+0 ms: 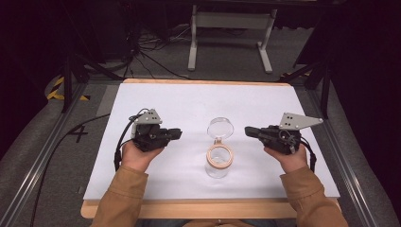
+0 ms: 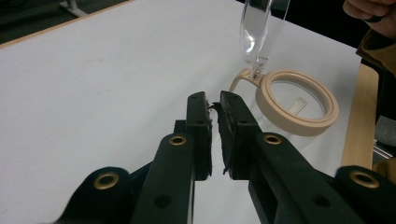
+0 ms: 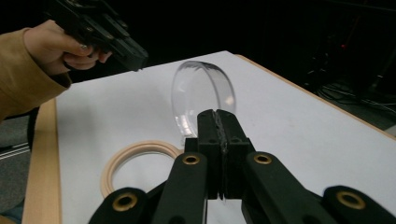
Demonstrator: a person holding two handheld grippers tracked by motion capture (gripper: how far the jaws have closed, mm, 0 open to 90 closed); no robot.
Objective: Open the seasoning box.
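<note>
Jaws came first: the left gripper [image 2: 214,103] had its two black jaws almost together, with only a thin gap between the pads, and nothing was held in them. The right gripper [image 3: 218,117] had its jaws pressed flat together, and they held nothing too.

Between the two grippers stood a clear jar [image 1: 219,161] with a tan ring around its open mouth. Its clear round lid [image 1: 220,128] was swung up and back on a hinge, so it stood on edge behind the ring. The jar sat on the white mat [image 1: 189,104], a little nearer the front edge than the back edge and about midway between the left and right edges. Neither gripper touched the jar, and the mat between each gripper and the jar was bare.

Both grippers were held above the mat with their tips pointing in at the jar, one from each side. The left hand [image 1: 138,155] gripped its tool from below, and so did the right hand [image 1: 291,158]. Both arms wore tan sleeves [image 1: 120,198] and came in over the wooden front edge of the table [image 1: 189,209].

Past the back edge, black cables [image 1: 151,56] lay on the grey floor by a white stand [image 1: 231,28].
</note>
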